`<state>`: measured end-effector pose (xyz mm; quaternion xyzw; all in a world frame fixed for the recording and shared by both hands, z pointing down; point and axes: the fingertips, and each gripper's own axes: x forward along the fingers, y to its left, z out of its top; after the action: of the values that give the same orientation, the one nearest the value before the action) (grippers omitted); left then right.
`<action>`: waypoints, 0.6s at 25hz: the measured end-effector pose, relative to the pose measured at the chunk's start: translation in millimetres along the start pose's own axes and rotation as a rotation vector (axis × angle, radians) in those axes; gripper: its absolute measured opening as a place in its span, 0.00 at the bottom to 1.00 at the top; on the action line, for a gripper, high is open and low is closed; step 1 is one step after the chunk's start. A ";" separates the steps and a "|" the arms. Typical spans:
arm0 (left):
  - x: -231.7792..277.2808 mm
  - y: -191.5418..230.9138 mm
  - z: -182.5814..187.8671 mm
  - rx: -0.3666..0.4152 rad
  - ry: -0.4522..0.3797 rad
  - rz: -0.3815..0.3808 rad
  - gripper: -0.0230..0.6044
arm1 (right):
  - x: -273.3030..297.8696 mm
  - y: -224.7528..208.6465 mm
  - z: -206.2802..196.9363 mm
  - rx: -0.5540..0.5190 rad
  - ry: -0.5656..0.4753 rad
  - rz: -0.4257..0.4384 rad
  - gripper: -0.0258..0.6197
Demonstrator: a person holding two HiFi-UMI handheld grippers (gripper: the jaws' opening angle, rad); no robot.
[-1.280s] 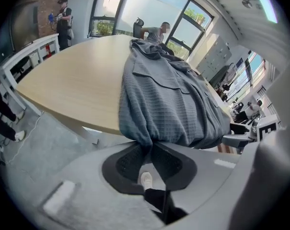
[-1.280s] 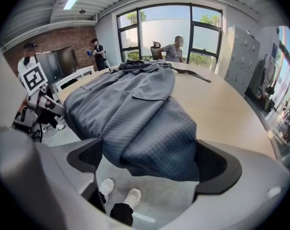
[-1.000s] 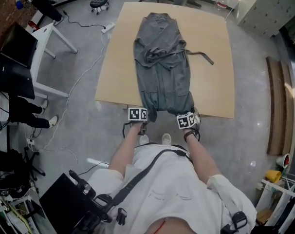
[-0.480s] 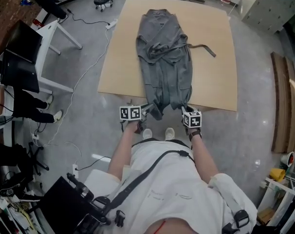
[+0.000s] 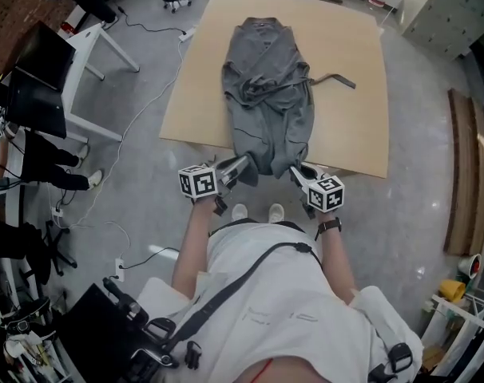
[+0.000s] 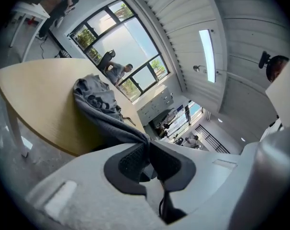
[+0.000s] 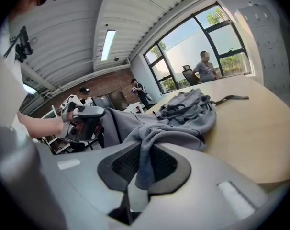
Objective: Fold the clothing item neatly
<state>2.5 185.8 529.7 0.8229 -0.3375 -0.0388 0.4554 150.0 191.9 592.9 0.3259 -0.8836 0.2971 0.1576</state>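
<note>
The table [image 5: 350, 126] carries the robe [image 5: 266, 86], which lies lengthwise down its middle with the collar at the far end. The hem [image 5: 262, 159] is at the near edge, by me. The belt [image 5: 338, 79] trails off to the right across the wood.

My left gripper [image 5: 234, 167] is nearly closed, pinching the hem's left corner, and a taut ridge of cloth runs from its pads back to the table. My right gripper [image 5: 299, 172] has just been closing and now nips the right corner, with a fold of grey cloth pressed between its pads. Both are up clear of the table edge.

I take this to be the start of the first fold, hem over toward collar. Next I should carry both corners forward together, level with each other and well apart so the hem stays straight. I need to keep both pinches firm. The bunched waist and the loose belt could drag or crease underneath.
</note>
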 end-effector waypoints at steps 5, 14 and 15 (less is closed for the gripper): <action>-3.4 -39.4 36.7 0.007 -0.090 -0.039 0.09 | -19.5 29.9 44.7 -0.087 -0.054 0.078 0.11; -4.8 -73.5 93.3 0.081 -0.224 -0.006 0.08 | -43.9 37.1 125.0 -0.223 -0.154 0.135 0.11; -4.1 -72.4 102.8 0.085 -0.238 0.006 0.08 | -43.7 34.6 135.8 -0.239 -0.162 0.138 0.11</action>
<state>-1.2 139.8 412.8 0.8299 -0.3932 -0.1204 0.3770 147.6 148.9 452.6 0.2661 -0.9428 0.1728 0.1023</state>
